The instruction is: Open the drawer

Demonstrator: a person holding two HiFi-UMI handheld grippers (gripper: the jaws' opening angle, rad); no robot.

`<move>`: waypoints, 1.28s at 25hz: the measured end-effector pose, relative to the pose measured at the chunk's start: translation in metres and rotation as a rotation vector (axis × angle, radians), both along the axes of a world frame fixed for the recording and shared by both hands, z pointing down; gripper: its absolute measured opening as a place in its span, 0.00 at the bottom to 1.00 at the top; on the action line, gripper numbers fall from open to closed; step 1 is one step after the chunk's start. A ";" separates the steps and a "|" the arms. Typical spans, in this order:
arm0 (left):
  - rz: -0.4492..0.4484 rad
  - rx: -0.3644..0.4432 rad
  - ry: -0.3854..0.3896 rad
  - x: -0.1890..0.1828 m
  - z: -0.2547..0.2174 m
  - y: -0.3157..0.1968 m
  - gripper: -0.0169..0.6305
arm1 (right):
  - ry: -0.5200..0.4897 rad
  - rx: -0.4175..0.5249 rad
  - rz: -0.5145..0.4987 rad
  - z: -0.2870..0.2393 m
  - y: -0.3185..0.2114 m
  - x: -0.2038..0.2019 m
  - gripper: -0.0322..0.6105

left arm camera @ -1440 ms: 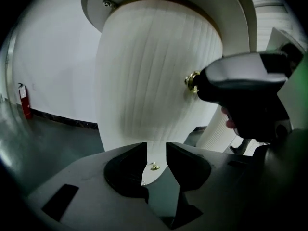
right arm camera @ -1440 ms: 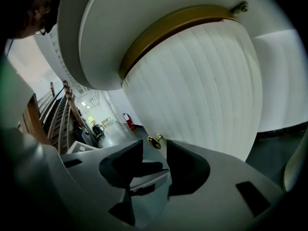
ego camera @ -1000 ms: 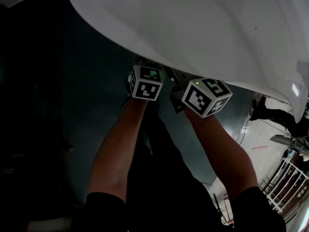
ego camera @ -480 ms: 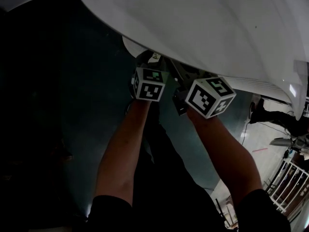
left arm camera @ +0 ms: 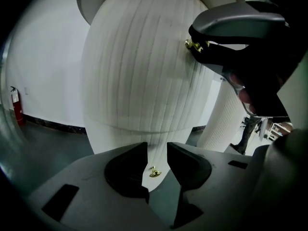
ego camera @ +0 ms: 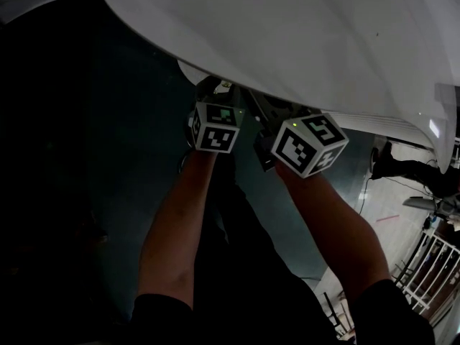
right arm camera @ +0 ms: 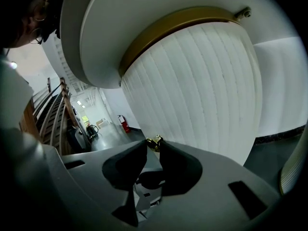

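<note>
**Pinching the knob, pull runs toward 6 o'clock**

Your right gripper [right arm camera: 153, 149] has its jaws pressed onto the brass knob [right arm camera: 154, 142] at 12 o'clock, on the ribbed white drawer front [right arm camera: 202, 90]. Your left gripper [left arm camera: 156, 159] is spread, with a second knob [left arm camera: 154, 172] showing in its gap, untouched. Both forearms reach forward side by side.
</note>
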State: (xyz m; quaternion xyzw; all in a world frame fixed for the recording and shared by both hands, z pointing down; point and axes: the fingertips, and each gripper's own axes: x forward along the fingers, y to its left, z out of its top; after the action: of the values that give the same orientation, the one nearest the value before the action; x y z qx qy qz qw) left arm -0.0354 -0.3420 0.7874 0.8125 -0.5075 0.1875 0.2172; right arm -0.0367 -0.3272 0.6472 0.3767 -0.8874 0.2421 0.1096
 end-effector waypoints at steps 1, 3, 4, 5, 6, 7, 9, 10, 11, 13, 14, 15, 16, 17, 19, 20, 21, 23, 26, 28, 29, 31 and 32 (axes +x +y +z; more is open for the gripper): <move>0.000 -0.001 -0.002 -0.001 0.001 0.000 0.23 | 0.003 0.003 -0.001 0.000 0.000 0.000 0.18; -0.002 -0.005 0.003 -0.001 0.000 -0.001 0.23 | 0.007 0.008 -0.003 -0.001 0.000 0.001 0.18; -0.004 -0.008 0.008 -0.001 -0.001 -0.001 0.23 | 0.010 0.011 -0.005 -0.002 0.000 0.001 0.17; -0.005 -0.012 0.011 0.000 -0.001 -0.001 0.23 | 0.013 0.013 -0.007 -0.002 0.001 0.002 0.17; -0.005 -0.014 0.013 0.000 -0.001 0.000 0.23 | 0.016 0.014 -0.007 -0.002 0.001 0.002 0.17; -0.005 -0.015 0.015 0.000 0.000 0.001 0.23 | 0.016 0.015 -0.006 -0.001 0.001 0.002 0.17; -0.007 -0.010 0.022 0.001 0.001 0.000 0.23 | 0.017 0.019 -0.004 -0.001 0.001 0.003 0.17; -0.006 -0.007 0.026 0.001 0.001 0.000 0.23 | 0.020 0.023 -0.003 -0.002 0.000 0.003 0.17; -0.005 -0.002 0.032 0.002 0.000 -0.001 0.23 | 0.025 0.028 -0.005 -0.002 0.000 0.004 0.17; -0.004 0.007 0.053 0.003 -0.005 -0.004 0.23 | 0.036 0.041 -0.019 -0.004 0.001 0.004 0.17; -0.006 0.007 0.068 0.003 -0.006 -0.004 0.23 | 0.042 0.049 -0.034 -0.004 0.005 0.003 0.16; -0.006 0.006 0.081 0.003 -0.006 -0.004 0.23 | 0.048 0.058 -0.052 -0.004 0.010 0.002 0.16; -0.002 0.003 0.091 0.003 -0.005 -0.004 0.23 | 0.053 0.065 -0.067 -0.003 0.017 0.001 0.16; 0.008 0.000 0.098 0.003 -0.004 -0.002 0.23 | 0.056 0.071 -0.077 -0.002 0.024 0.000 0.16; 0.038 -0.006 0.109 0.002 0.000 0.004 0.23 | 0.051 0.071 -0.080 0.001 0.035 -0.004 0.16; 0.049 -0.007 0.114 0.002 0.002 0.007 0.22 | 0.046 0.067 -0.077 0.002 0.039 -0.005 0.16; 0.055 -0.007 0.120 0.000 0.003 0.010 0.22 | 0.040 0.061 -0.074 0.003 0.041 -0.007 0.16; 0.059 -0.004 0.125 -0.003 0.003 0.014 0.21 | 0.032 0.051 -0.069 0.003 0.044 -0.010 0.16; 0.067 -0.003 0.114 -0.007 0.001 0.021 0.21 | 0.028 0.042 -0.072 0.003 0.051 -0.013 0.16; 0.069 -0.009 0.115 -0.005 0.000 0.028 0.21 | 0.028 0.036 -0.076 0.002 0.056 -0.010 0.16; 0.066 -0.014 0.123 -0.004 -0.001 0.032 0.21 | 0.028 0.033 -0.077 0.002 0.058 -0.009 0.16; 0.048 -0.027 0.152 -0.007 -0.001 0.042 0.20 | 0.027 0.022 -0.079 0.002 0.063 -0.008 0.16; 0.037 -0.039 0.169 -0.009 -0.001 0.048 0.20 | 0.028 0.016 -0.082 0.002 0.065 -0.008 0.16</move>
State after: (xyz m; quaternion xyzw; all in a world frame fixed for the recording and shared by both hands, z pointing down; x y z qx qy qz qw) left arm -0.0442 -0.2936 0.7864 0.8302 -0.4687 0.1319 0.2716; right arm -0.0448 -0.2622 0.6489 0.3444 -0.9023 0.2252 0.1287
